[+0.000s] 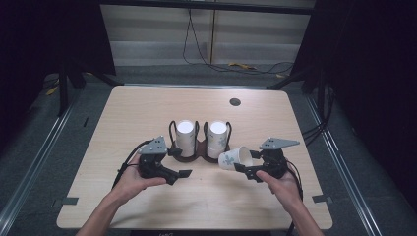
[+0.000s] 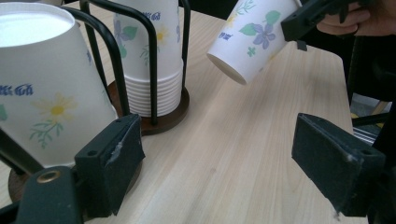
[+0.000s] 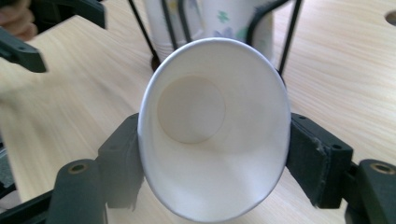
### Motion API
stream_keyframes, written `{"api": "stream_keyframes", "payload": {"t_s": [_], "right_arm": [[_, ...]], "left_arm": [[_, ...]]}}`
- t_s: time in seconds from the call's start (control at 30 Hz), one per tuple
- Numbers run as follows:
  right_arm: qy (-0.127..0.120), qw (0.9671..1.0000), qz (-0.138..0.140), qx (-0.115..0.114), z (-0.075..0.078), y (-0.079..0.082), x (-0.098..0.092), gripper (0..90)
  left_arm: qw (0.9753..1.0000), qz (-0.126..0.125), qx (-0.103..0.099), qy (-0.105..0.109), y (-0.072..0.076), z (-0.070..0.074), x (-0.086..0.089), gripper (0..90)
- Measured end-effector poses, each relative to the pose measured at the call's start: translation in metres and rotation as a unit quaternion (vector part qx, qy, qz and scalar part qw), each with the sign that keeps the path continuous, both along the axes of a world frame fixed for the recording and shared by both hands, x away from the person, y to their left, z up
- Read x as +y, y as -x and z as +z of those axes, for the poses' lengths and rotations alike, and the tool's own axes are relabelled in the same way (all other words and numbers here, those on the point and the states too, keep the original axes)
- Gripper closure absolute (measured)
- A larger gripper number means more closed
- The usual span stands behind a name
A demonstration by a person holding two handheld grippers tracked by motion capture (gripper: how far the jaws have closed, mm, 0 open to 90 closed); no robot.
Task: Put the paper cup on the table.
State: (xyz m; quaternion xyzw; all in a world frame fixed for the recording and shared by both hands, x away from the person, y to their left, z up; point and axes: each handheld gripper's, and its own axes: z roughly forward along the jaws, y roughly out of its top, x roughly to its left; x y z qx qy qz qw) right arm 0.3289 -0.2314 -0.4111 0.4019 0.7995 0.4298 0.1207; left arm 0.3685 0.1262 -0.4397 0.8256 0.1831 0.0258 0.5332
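Two stacks of flowered paper cups, a left stack [image 1: 185, 135] and a right stack [image 1: 217, 137], stand upside down in a black wire holder [image 1: 192, 156] at mid-table. My right gripper [image 1: 244, 162] is shut on a single paper cup [image 1: 230, 159], held tilted off the table just right of the holder. In the right gripper view that cup [image 3: 191, 107] shows its empty white inside, squeezed between both pads [image 3: 310, 158]. My left gripper [image 1: 180, 162] stands open just left of the holder's front, its jaws [image 2: 222, 163] wide apart with nothing between them. The held cup [image 2: 252, 37] hangs ahead of it.
The light wooden table [image 1: 147, 113] has a round cable hole [image 1: 235, 102] at the back right. Bare tabletop lies in front of the holder and to both sides. Cables [image 1: 196, 44] run over the floor behind the table.
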Motion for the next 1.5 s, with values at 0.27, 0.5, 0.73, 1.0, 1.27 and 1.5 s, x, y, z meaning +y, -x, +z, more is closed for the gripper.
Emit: {"api": "stream_keyframes", "payload": {"t_s": [0.27,0.5,0.73,1.0,1.27,1.5], "right_arm": [[0.031,0.9982,-0.045,0.022,-0.002,-0.013,-0.013,27.8],[0.058,0.9945,-0.078,0.037,0.001,-0.023,-0.019,28.0],[0.088,0.9889,-0.108,0.051,0.001,-0.038,-0.021,27.9],[0.120,0.9818,-0.128,0.072,0.005,-0.050,-0.028,27.2],[0.171,0.9677,-0.156,0.100,-0.001,-0.066,-0.032,26.2],[0.203,0.9580,-0.171,0.109,-0.005,-0.075,-0.028,25.1]], "left_arm": [[0.9999,0.009,0.009,-0.010,-0.001,-0.008,0.009,16.8],[0.9994,0.030,0.015,-0.008,-0.005,-0.010,0.019,16.7],[0.9988,0.042,0.023,-0.012,-0.009,-0.012,0.023,16.5],[0.9988,0.043,0.024,-0.004,-0.012,-0.012,0.021,16.5],[0.9986,0.047,0.021,-0.007,-0.012,-0.010,0.022,16.5],[0.9992,0.033,0.019,-0.014,-0.008,-0.012,0.018,16.5]]}}
